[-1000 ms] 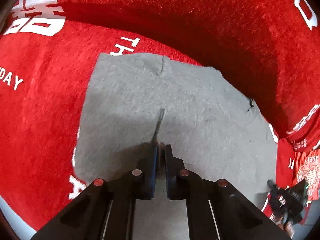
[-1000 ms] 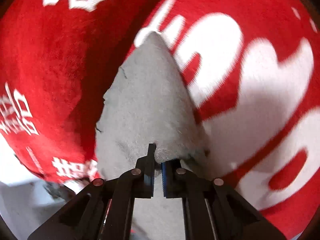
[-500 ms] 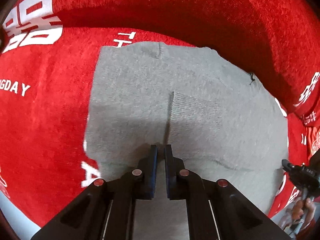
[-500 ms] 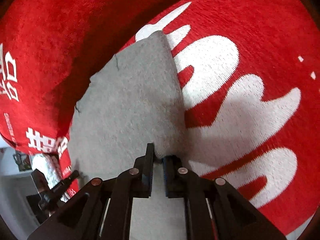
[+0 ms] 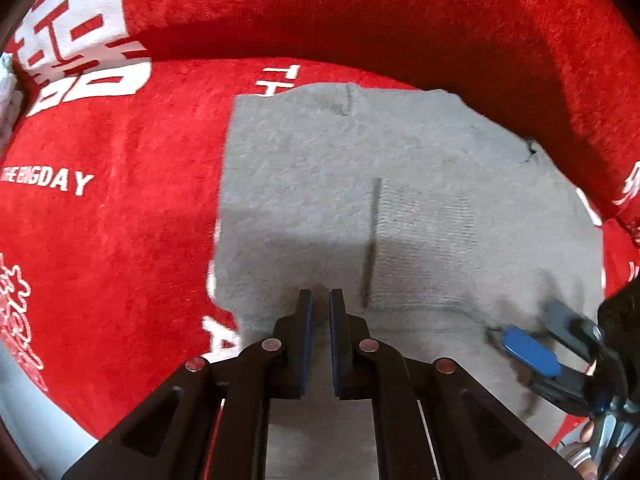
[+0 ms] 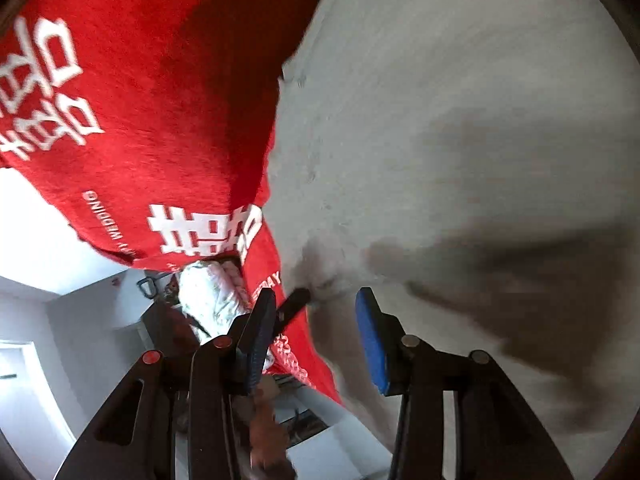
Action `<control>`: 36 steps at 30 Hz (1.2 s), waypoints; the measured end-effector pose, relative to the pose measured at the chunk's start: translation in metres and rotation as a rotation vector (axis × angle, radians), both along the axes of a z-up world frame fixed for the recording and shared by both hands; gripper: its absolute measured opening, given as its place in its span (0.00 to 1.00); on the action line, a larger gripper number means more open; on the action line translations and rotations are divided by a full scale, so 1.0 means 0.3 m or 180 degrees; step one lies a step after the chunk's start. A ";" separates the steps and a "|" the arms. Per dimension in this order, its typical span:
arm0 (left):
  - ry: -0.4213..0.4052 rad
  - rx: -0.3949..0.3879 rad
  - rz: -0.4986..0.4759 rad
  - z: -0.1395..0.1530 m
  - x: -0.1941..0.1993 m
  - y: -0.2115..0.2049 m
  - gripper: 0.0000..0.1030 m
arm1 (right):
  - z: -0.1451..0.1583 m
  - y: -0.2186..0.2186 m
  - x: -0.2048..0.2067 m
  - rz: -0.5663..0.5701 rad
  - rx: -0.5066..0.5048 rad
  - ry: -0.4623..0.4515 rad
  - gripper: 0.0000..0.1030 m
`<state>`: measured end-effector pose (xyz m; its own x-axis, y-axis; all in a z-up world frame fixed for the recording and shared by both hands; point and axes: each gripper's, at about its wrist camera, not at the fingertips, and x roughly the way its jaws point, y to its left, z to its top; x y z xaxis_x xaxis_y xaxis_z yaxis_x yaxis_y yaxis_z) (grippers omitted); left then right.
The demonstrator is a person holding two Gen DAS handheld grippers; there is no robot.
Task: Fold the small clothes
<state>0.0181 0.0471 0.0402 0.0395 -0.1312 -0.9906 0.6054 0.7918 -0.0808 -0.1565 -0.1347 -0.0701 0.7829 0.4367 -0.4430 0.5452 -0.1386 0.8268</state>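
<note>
A small grey knitted garment [image 5: 400, 200] lies flat on a red blanket [image 5: 120, 220], with a ribbed panel folded over its right half. My left gripper [image 5: 320, 300] points down at the garment's near part. Its jaws are shut, with a small pucker of grey cloth pinched at the tips. My right gripper [image 5: 528, 320] comes in low at the lower right, blue pads apart over the garment's right edge. In the right wrist view the right gripper [image 6: 315, 298] is opening. The grey garment [image 6: 440, 140] fills the blurred view ahead and no cloth sits between the pads.
The red blanket [image 6: 120, 100] carries white lettering and rises in a thick roll [image 5: 400, 20] behind the garment. Past its edge are a pale floor [image 6: 40, 320] and a silvery padded bundle [image 6: 208, 300]. A person's hand [image 6: 264, 420] shows under the right gripper.
The right gripper let go of the garment's corner, opened and swung across to the garment's right edge. The cloth now lies flatter. The left gripper stayed shut in nearly the same place.
</note>
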 end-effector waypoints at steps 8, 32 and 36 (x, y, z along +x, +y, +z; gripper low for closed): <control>0.0005 -0.0059 0.0051 0.012 0.005 0.058 0.09 | -0.023 0.023 0.049 -0.0140 0.0037 0.0271 0.45; 0.0031 -0.0002 0.0130 0.007 0.017 0.047 0.79 | 0.057 0.017 -0.021 0.0581 -0.0564 0.0418 0.12; -0.0054 -0.0153 0.0211 0.036 0.016 0.028 0.99 | 0.138 -0.061 -0.158 0.0678 -0.0981 0.0585 0.32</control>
<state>0.0230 0.0555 0.0511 0.0663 -0.1752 -0.9823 0.5533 0.8257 -0.1099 -0.2039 -0.1530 -0.0288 0.5850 0.4055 -0.7024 0.6774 0.2319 0.6981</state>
